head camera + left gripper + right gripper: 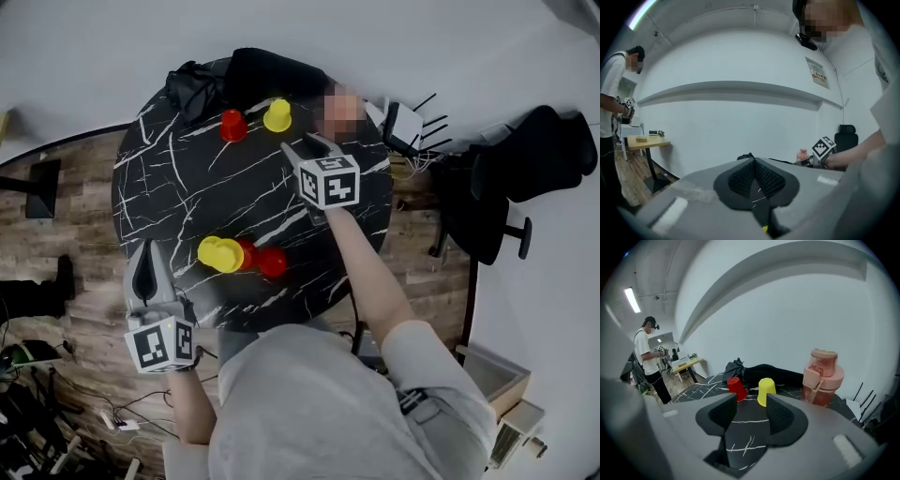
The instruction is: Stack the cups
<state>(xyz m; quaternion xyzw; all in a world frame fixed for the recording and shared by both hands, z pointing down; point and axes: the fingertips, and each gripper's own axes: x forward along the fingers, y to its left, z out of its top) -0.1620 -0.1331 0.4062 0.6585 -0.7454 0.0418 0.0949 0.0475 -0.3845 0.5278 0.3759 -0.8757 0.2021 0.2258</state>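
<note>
Two cups stand upside down at the table's far side: a red cup (232, 125) (736, 388) and a yellow cup (277, 115) (766, 391). My right gripper (306, 147) (751, 405) hovers just short of them, pointing at the yellow one, open, with only bare tabletop between its pads. A row of nested yellow cups (220, 254) and red cups (267, 261) lies on its side near the front. My left gripper (144, 249) (754, 162) is shut on nothing at the table's near-left edge, left of that row.
The round black marble table (187, 178) carries a black garment (234, 73) (759, 371) at its far edge and a pink bottle (822, 377) (802, 154) right of the yellow cup. An office chair (525, 169) stands at the right. A person (647, 359) stands far off.
</note>
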